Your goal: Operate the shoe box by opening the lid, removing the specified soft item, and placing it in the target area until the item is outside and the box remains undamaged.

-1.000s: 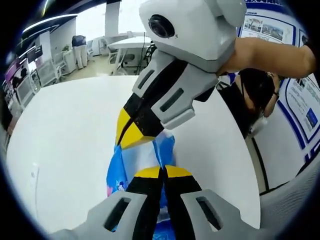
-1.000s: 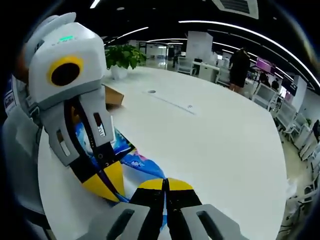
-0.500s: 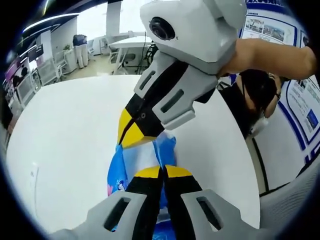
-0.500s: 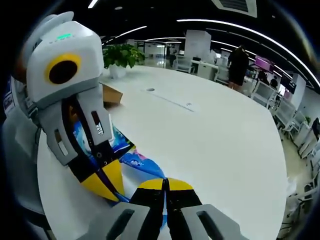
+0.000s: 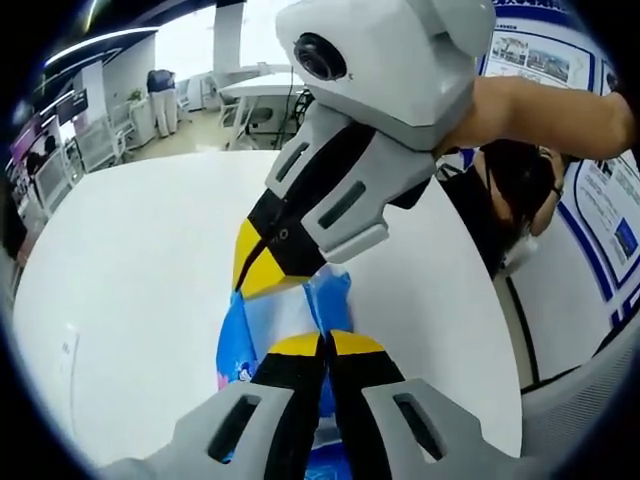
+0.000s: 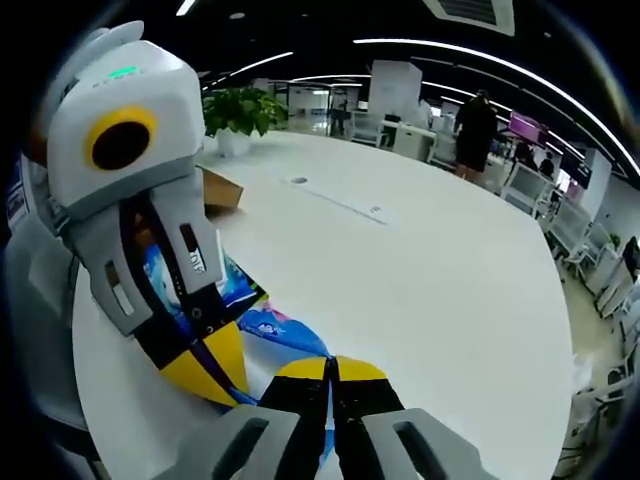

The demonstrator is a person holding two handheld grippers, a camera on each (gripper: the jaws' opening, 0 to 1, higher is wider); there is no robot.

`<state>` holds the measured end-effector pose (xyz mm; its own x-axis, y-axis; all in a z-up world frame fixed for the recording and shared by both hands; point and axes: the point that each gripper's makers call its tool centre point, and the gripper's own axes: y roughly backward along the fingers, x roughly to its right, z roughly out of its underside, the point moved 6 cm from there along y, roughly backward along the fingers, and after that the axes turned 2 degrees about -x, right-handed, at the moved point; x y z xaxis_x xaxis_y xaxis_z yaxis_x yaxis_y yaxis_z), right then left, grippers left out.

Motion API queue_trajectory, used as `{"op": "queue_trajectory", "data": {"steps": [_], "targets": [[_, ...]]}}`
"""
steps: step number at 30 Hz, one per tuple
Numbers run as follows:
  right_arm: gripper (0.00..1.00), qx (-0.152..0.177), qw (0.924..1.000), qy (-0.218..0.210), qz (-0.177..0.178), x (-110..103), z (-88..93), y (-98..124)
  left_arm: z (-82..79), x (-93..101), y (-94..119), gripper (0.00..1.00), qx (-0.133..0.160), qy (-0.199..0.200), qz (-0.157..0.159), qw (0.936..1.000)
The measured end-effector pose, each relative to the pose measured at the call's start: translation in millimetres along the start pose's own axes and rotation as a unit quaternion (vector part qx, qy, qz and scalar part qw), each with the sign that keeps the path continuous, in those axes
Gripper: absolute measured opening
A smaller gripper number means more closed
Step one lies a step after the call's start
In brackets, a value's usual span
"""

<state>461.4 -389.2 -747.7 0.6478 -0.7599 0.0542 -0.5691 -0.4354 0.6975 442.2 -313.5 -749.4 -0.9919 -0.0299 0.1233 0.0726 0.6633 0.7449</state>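
Gripping the same blue soft packet (image 5: 285,315) from two ends, both grippers hold it just above the white table (image 5: 130,270). In the left gripper view, the left gripper (image 5: 328,345) has its yellow-tipped jaws pressed together on the packet's near edge, with blue printed film showing on both sides of them. The right gripper (image 5: 262,275) reaches down from the upper right of that view, its yellow tips closed on the packet's far end, and a person's bare arm (image 5: 545,110) runs behind it. In the right gripper view, the right gripper (image 6: 332,368) pinches a corner of the packet (image 6: 275,325), jaws shut together, while the left gripper (image 6: 205,370) comes in from the left with its tips closed on the film. A corner of the brown shoe box (image 6: 222,188) shows behind the left gripper on the table (image 6: 420,290), near a potted plant (image 6: 240,115). A person in dark clothes (image 6: 478,135) stands beyond the table's far edge.
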Motion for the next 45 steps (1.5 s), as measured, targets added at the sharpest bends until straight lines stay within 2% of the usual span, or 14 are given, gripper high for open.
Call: {"op": "queue_trajectory", "data": {"steps": [6, 15, 31, 40, 45], "targets": [[0.00, -0.001, 1.0000, -0.001, 0.001, 0, -0.4, 0, -0.5, 0.6, 0, 0.01, 0.000, 0.008, 0.000, 1.0000], [0.00, -0.002, 1.0000, -0.001, 0.003, -3, -1.7, 4, -1.6, 0.9, 5, 0.03, -0.006, 0.000, -0.008, 1.0000], [0.01, 0.010, 0.9999, 0.000, 0.010, -8, -13.2, 18, -3.5, 10.1, 24, 0.05, -0.008, -0.009, -0.019, 0.9998], [0.04, 0.012, 0.9998, 0.007, 0.011, -11, -23.3, 28, 1.2, 9.6, 45, 0.07, -0.003, -0.001, -0.033, 0.9994], [0.08, 0.009, 0.9998, 0.012, 0.013, -15, -28.9, 33, 5.4, 7.8, 61, 0.09, 0.008, 0.016, -0.049, 0.9986]]}}
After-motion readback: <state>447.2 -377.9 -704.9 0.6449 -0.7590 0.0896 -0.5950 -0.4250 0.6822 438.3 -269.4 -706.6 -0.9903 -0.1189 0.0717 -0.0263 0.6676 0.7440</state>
